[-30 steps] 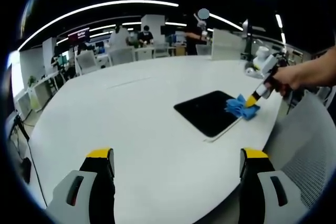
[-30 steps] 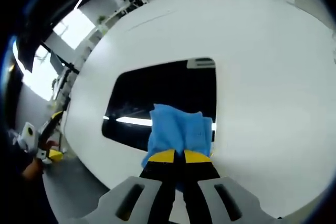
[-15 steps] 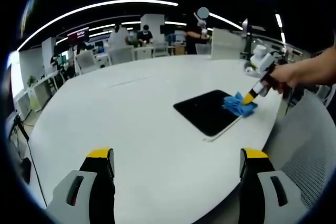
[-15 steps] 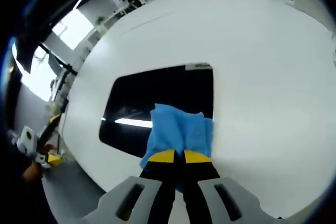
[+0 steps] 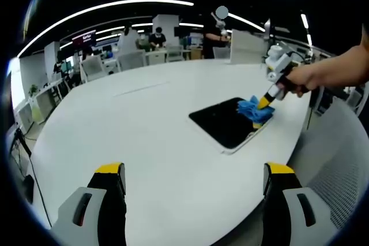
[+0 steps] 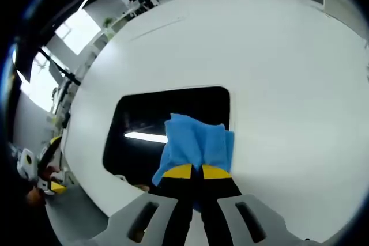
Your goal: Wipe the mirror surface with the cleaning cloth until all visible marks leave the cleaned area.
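R gripper [image 6: 191,172] clamped on crumpled blue cleaning cloth [image 6: 197,144], pressed on dark rectangular mirror [image 6: 167,120], frame centre. L gripper [image 5: 195,174] jaws spread wide w/ nothing between, bottom of frame over round white table [image 5: 127,136].

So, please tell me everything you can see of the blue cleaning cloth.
The blue cleaning cloth looks soft and bunched into folds. The right gripper is shut on it, pinching its near edge. It lies on the dark mirror, at the mirror's right edge in the right gripper view, and the mirror lies flat on the white table.
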